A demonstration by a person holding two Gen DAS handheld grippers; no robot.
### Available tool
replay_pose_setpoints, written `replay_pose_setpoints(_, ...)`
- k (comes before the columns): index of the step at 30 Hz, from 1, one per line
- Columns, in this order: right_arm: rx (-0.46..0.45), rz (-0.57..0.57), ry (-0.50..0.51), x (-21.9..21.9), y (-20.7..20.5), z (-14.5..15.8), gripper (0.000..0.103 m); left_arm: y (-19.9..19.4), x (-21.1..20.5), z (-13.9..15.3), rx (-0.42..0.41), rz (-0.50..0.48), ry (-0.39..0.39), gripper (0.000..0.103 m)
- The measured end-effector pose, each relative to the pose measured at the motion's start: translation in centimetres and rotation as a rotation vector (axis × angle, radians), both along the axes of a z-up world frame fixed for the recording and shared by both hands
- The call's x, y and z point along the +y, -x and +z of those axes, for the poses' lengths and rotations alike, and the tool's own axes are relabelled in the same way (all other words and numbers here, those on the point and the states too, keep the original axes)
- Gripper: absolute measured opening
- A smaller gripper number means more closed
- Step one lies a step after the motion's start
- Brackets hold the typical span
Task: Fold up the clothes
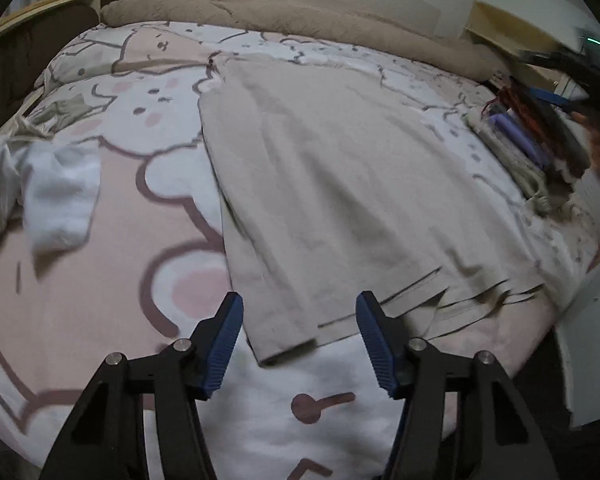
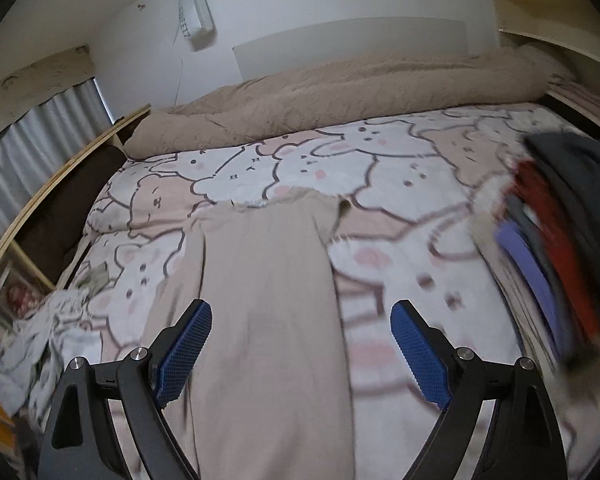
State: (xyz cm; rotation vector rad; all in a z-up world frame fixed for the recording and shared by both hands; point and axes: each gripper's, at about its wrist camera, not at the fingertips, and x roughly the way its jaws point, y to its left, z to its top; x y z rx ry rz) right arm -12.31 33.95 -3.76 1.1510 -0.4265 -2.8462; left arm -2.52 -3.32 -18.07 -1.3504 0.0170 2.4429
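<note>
I've got the left gripper [image 1: 300,312] hanging just above the near hem of the beige garment [image 1: 332,184], jaws spread wide apart and nothing between them; the blue pads [image 1: 224,344] frame the garment's near left corner without touching it. That garment lies flat and lengthwise in the middle of the bed, on the pink-and-white bear-print cover [image 1: 80,300], with several stacked layers of hem showing at its near right edge. Over on the right gripper [image 2: 300,344], the jaws are also wide apart and empty, looking down along the same beige garment [image 2: 268,280], which runs away from me toward its collar end at the far side. To the left, a crumpled white garment [image 1: 56,196] sits on the cover, well apart from the beige one, and the right view shows that heap of pale clothes [image 2: 48,344] at the left edge of the bed too. On the right there's a stack of folded clothes [image 2: 548,264], red, purple and dark layers, badly blurred, so I can't tell the pieces apart. Along the far side a tan quilt [image 2: 340,96] is bunched up against the white wall [image 2: 300,8], and a wooden bed frame [image 2: 60,184] curves along the left.
</note>
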Motion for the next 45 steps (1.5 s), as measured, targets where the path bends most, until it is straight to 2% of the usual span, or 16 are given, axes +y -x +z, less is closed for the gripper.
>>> replay_pose_setpoints(6,-0.092,-0.07,0.06,1.5,-8.1,-4.3,0.091,1.2,-0.8,-3.1,-0.061,0.089,0.013,0.043)
replay_pose_setpoints(8,-0.149,-0.084,0.092,1.7,-9.9,-6.3,0.091,1.7,-1.3,-3.0,-0.082,0.113,-0.012,0.028)
replay_pose_setpoints(9,-0.182,-0.087,0.12,1.8,-10.7,-7.5,0.091,1.9,-1.5,-2.9,-0.095,0.124,-0.03,0.009)
replay_pose_setpoints(10,-0.215,-0.091,0.148,1.9,-11.6,-8.7,0.091,2.1,-1.9,-2.9,-0.113,0.13,-0.061,0.005)
replay_pose_setpoints(12,-0.273,-0.093,0.205,1.7,-12.6,-10.8,0.091,2.3,-2.5,-2.5,-0.137,0.136,-0.131,0.005)
replay_pose_setpoints(14,-0.311,-0.09,0.241,1.1,-13.5,-12.3,0.084,2.4,-3.1,-1.1,-0.104,0.145,-0.137,0.005)
replay_pose_setpoints(19,-0.4,-0.088,0.305,-0.6,-14.2,-15.5,0.074,2.0,-6.2,3.1,0.022,0.217,-0.061,0.005)
replay_pose_setpoints(22,-0.427,-0.082,0.344,-1.3,-14.4,-16.7,0.064,1.6,-9.0,4.6,0.07,0.272,-0.018,0.005)
replay_pose_setpoints(25,-0.416,-0.082,0.312,-2.3,-13.8,-17.4,0.054,1.5,-11.5,4.5,0.065,0.328,-0.005,0.005)
replay_pose_setpoints(27,-0.407,-0.089,0.342,-2.2,-13.4,-17.7,0.017,1.6,-12.5,3.9,0.049,0.363,-0.016,0.005)
replay_pose_setpoints(28,-0.407,-0.094,0.368,-2.0,-13.1,-18.0,0.006,1.7,-12.9,3.6,0.041,0.378,-0.024,0.005)
replay_pose_setpoints(29,-0.412,-0.106,0.405,-1.6,-12.8,-18.3,0.005,1.7,-12.9,3.4,0.039,0.387,-0.029,0.005)
replay_pose_setpoints(32,-0.362,-0.142,0.393,-0.3,-12.9,-16.8,0.004,1.4,-13.3,3.6,0.046,0.404,-0.048,0.005)
replay_pose_setpoints(38,-0.132,-0.182,0.292,3.2,-14.5,-7.3,0.004,0.4,-13.0,6.5,0.09,0.397,-0.077,0.005)
replay_pose_setpoints(41,-0.13,-0.173,0.202,2.8,-15.1,-6.1,0.004,-0.5,-13.0,7.9,0.114,0.39,-0.072,0.005)
replay_pose_setpoints(45,-0.127,-0.16,0.081,2.2,-15.8,-4.4,0.004,-1.4,-13.6,5.3,0.037,0.392,-0.046,0.005)
